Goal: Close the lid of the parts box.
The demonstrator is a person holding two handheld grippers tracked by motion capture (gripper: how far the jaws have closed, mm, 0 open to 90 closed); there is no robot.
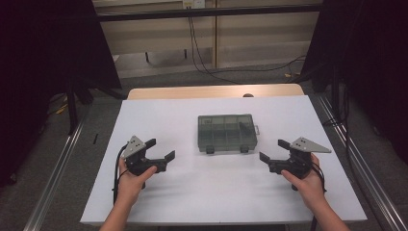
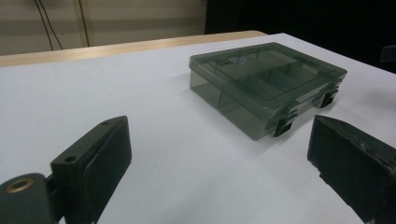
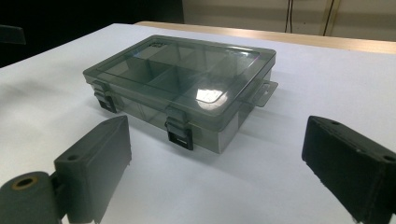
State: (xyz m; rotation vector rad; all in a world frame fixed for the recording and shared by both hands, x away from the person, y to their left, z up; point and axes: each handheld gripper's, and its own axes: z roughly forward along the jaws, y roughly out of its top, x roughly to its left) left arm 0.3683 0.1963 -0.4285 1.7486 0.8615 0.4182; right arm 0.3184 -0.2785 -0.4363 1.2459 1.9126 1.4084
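A smoky clear plastic compartment box (image 1: 226, 133) lies closed in the middle of the white table (image 1: 192, 192), its two black latches facing me. My left gripper (image 1: 160, 149) rests on the table to the box's left, open, nothing between its jaws. My right gripper (image 1: 273, 150) sits to the box's right, also open and holding nothing. In the left gripper view the box (image 2: 266, 79) lies ahead and to the right of the black jaws. In the right gripper view the box (image 3: 187, 79) is just ahead, its latches (image 3: 179, 130) near the left jaw.
The white sheet covers a wooden tabletop (image 1: 211, 91) whose far edge shows beyond it. Dark curtains stand at both sides, and cables (image 1: 202, 57) run across the floor behind the table. Metal rails (image 1: 57, 163) flank the table.
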